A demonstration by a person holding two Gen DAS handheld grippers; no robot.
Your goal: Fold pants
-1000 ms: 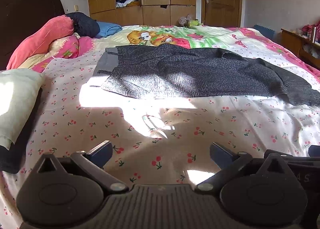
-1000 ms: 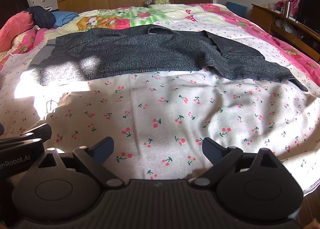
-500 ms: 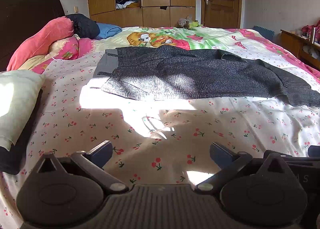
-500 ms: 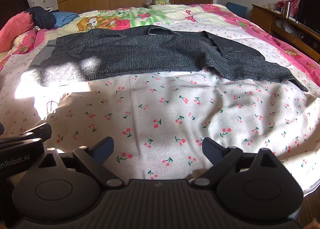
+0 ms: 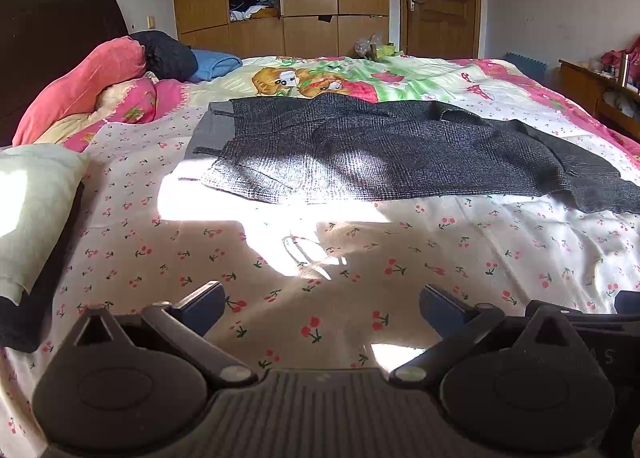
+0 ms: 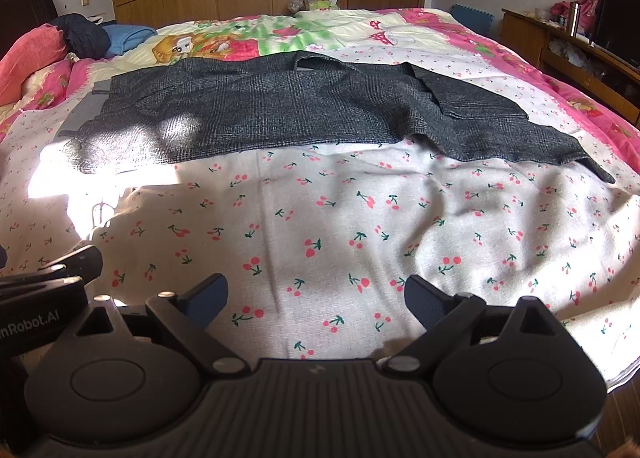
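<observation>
Folding has not begun, I judge: the pants [image 6: 280, 110] lie spread flat across the middle of the bed [image 6: 360, 226], waistband toward its left edge, while the left gripper [image 5: 320, 306] and right gripper [image 6: 316, 296] hover at the near edge, both spread wide and empty.

There is one pair of pants [image 5: 384, 150] on one bed [image 5: 360, 258]. Two grippers show, the left gripper [image 5: 320, 304] and the right gripper [image 6: 316, 294], and each has two fingers. By the head end of the bed lie one red pillow [image 5: 80, 86], one dark bundle [image 5: 168, 54], one blue cloth [image 5: 216, 64] and one pale pillow [image 5: 32, 206].
</observation>
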